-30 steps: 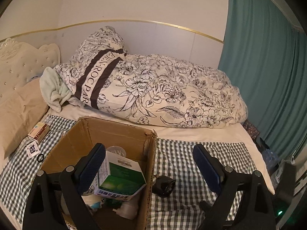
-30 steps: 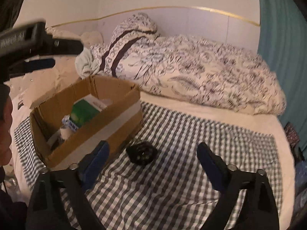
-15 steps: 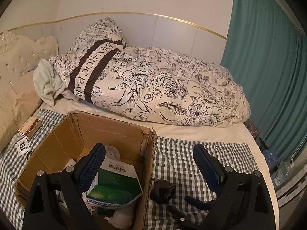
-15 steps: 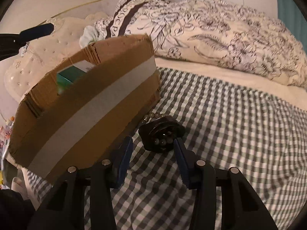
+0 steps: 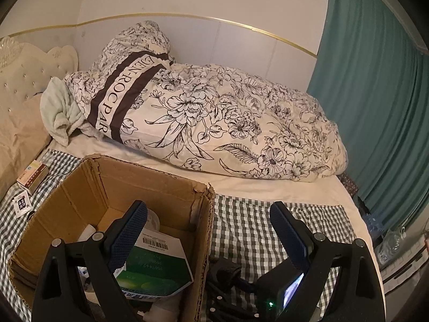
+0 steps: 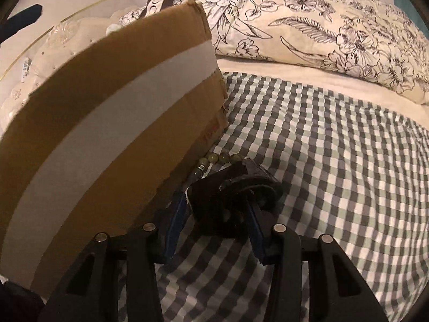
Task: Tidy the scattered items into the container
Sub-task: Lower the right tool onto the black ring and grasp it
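Observation:
An open cardboard box (image 5: 150, 179) stands on the green checked blanket, holding a green-and-white carton (image 5: 155, 268) and some white items. My left gripper (image 5: 207, 214) hovers open above the box's right wall with nothing between its fingers. A black pouch (image 6: 233, 187) with a string of olive beads (image 6: 219, 158) lies on the blanket against the outside of the box (image 6: 107, 107). My right gripper (image 6: 215, 218) is low over it. Its jaws are closing, with the pouch between them and the pads at its sides. In the left wrist view the pouch (image 5: 225, 271) shows beside the box.
A small medicine box (image 5: 32, 177), a white sachet (image 5: 21, 204) and a black ring (image 5: 29, 216) lie on the blanket left of the box. A floral duvet (image 5: 214, 123) is heaped along the wall behind. A teal curtain (image 5: 375, 107) hangs at the right.
My right gripper came down from above the blanket to the black pouch, and its jaws narrowed around it. My left gripper drifted slightly, still open over the box.

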`<act>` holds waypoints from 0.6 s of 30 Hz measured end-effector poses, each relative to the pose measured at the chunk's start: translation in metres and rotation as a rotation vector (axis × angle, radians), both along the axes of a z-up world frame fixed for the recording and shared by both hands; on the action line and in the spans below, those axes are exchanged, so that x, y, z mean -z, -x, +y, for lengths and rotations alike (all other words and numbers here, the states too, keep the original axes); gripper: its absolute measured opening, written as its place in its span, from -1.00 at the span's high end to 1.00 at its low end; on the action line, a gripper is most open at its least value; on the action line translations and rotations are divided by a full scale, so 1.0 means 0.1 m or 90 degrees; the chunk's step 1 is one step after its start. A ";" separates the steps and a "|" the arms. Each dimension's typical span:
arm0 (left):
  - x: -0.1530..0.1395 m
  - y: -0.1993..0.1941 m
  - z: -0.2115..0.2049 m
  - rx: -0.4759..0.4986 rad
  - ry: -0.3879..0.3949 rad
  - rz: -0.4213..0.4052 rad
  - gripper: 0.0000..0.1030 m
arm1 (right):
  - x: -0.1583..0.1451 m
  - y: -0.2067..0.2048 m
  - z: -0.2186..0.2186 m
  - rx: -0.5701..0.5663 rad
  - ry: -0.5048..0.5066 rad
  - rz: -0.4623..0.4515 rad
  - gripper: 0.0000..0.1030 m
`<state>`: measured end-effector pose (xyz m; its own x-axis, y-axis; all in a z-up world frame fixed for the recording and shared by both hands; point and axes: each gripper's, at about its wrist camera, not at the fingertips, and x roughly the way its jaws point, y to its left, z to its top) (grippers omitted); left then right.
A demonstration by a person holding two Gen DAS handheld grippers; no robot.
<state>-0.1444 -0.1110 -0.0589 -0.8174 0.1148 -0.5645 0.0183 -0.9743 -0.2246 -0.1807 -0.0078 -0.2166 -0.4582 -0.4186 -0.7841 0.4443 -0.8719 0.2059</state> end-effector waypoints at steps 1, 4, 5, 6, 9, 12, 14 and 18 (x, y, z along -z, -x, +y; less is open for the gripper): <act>0.01 0.01 0.01 0.000 0.000 -0.001 -0.85 | 0.01 0.01 0.01 0.001 0.003 0.000 0.31; 0.03 0.04 0.05 0.002 0.000 -0.004 -0.85 | -0.01 -0.01 0.01 -0.011 0.004 0.005 0.68; 0.04 0.06 0.06 0.003 0.001 -0.006 -0.85 | -0.02 -0.02 0.01 -0.012 -0.007 0.013 0.68; 0.05 0.07 0.08 0.005 0.001 -0.007 -0.85 | -0.03 -0.04 0.01 -0.013 -0.017 0.019 0.69; 0.07 0.10 0.16 0.014 0.005 -0.011 -0.85 | -0.05 -0.05 0.13 -0.003 -0.016 0.020 0.70; 0.11 0.14 0.25 0.025 0.007 -0.019 -0.85 | -0.09 -0.08 0.36 0.024 -0.019 0.027 0.70; 0.15 0.17 0.34 0.034 0.008 -0.026 -0.85 | -0.14 -0.10 0.55 0.042 -0.027 0.033 0.70; 0.24 0.23 0.61 0.064 0.022 -0.039 -0.85 | -0.20 -0.18 0.97 0.081 -0.040 0.039 0.70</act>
